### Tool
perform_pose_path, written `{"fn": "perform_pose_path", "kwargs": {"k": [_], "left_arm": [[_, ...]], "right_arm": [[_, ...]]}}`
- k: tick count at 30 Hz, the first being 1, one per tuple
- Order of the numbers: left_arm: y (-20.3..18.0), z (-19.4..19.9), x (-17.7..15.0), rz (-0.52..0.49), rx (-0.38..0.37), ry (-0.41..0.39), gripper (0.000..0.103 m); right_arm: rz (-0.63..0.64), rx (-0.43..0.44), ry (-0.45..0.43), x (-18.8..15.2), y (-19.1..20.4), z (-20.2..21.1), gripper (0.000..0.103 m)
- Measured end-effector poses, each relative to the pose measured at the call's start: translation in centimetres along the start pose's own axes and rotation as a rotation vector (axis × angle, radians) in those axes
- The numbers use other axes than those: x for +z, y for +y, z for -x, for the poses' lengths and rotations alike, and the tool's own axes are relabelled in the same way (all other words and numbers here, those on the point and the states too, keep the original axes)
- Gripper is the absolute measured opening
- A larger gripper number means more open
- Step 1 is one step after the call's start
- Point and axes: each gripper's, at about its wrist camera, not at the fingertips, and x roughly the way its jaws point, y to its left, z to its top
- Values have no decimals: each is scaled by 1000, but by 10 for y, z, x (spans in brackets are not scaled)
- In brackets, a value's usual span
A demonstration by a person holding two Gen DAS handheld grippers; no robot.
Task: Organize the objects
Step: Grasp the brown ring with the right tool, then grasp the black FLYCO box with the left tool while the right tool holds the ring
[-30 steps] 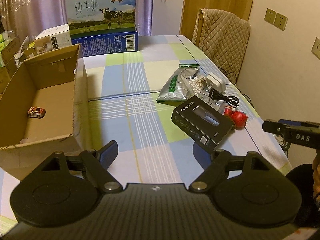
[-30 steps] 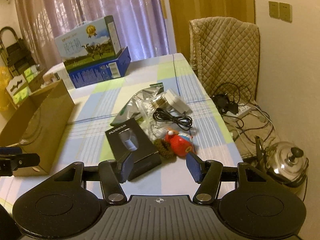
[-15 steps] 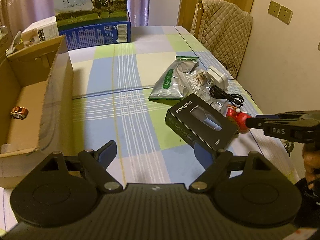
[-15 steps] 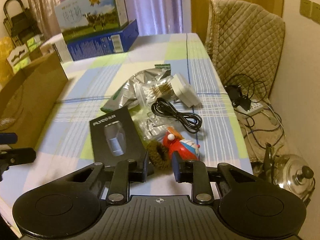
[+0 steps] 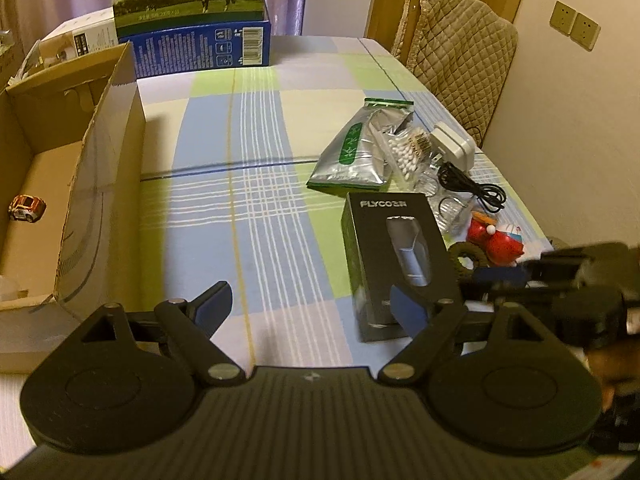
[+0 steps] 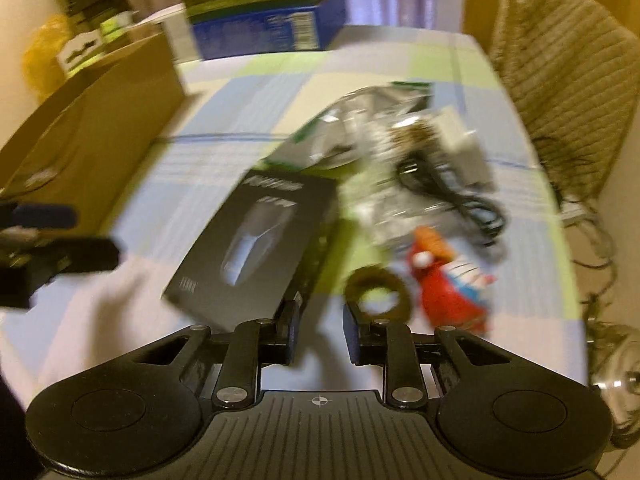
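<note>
A black FLYCO box [image 5: 396, 248] lies on the checked tablecloth, and its near end sits just behind my open left gripper's [image 5: 310, 308] right finger. In the blurred right wrist view, the same box [image 6: 256, 244] lies ahead and to the left. A brown ring [image 6: 378, 292] and a red toy [image 6: 448, 292] lie ahead and to the right. My right gripper [image 6: 320, 332] hovers low over the cloth. Its jaws stand a narrow gap apart with nothing between them, and the right fingertip is at the ring's near edge. A toy car [image 5: 26, 208] sits in the cardboard box [image 5: 100, 184].
Beyond the black box lie a silver-green pouch [image 5: 356, 152], a cotton-swab bag [image 5: 404, 152], a white charger [image 5: 454, 144] and a black cable [image 5: 476, 188]. A milk carton [image 5: 192, 12] stands at the far end. A quilted chair [image 5: 452, 52] and the table's right edge are nearby.
The right gripper's jaws have narrowed from wide apart, and it has dropped forward toward the ring and the black box. The left gripper has moved forward and right toward the black box.
</note>
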Motion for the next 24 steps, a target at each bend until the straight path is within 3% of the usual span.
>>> {"fn": "perform_pose_path", "kwargs": {"k": [6, 17, 18, 19, 24], "left_arm": [[0, -3, 3, -9, -13, -3, 85], [-13, -17, 9, -28, -29, 11, 85], [-14, -18, 9, -31, -31, 13, 85], [-15, -20, 9, -34, -35, 15, 85], [-22, -31, 9, -51, -62, 35, 86]], "right_arm": [[3, -60, -57, -7, 2, 2, 23], [56, -105, -20, 4, -8, -25, 23], [65, -104, -14, 3, -6, -27, 21], [70, -105, -9, 0, -5, -28, 7], [-73, -69, -45, -9, -16, -11, 5]]}}
